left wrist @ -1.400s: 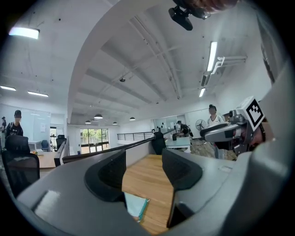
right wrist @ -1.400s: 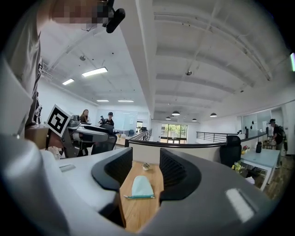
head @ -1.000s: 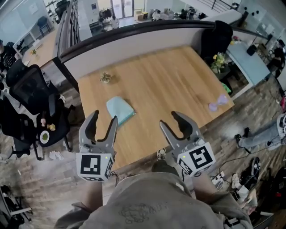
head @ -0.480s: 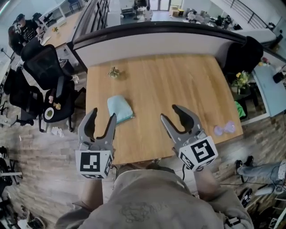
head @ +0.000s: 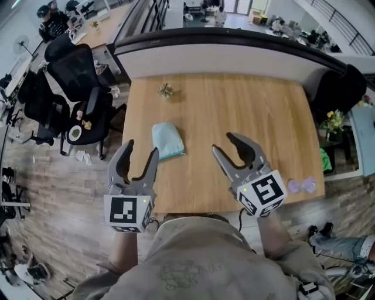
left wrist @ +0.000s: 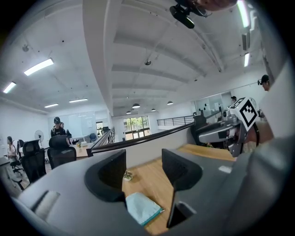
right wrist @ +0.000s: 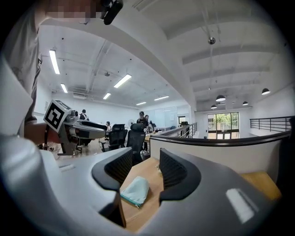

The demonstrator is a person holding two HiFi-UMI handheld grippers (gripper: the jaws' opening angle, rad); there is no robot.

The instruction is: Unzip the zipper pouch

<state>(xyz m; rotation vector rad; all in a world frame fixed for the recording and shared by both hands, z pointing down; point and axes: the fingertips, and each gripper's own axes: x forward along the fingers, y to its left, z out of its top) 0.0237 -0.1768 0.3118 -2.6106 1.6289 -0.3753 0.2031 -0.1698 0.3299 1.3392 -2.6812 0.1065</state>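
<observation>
The pale teal fabric zipper pouch [head: 167, 140] lies untouched, apparently zipped, on the wooden worktop [head: 252, 111], my left tongs [head: 141, 149] and right tongs [head: 222, 142] both wide, empty, short of it, so I judge nothing begun.

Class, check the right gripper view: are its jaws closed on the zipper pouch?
No. The right gripper's jaws stand apart; the zipper pouch lies on the table beyond.

An open-plan office: black desk chairs [head: 70, 70] upper left, desks, seated people [head: 50, 17], strip ceiling lights [left wrist: 39, 67].
</observation>
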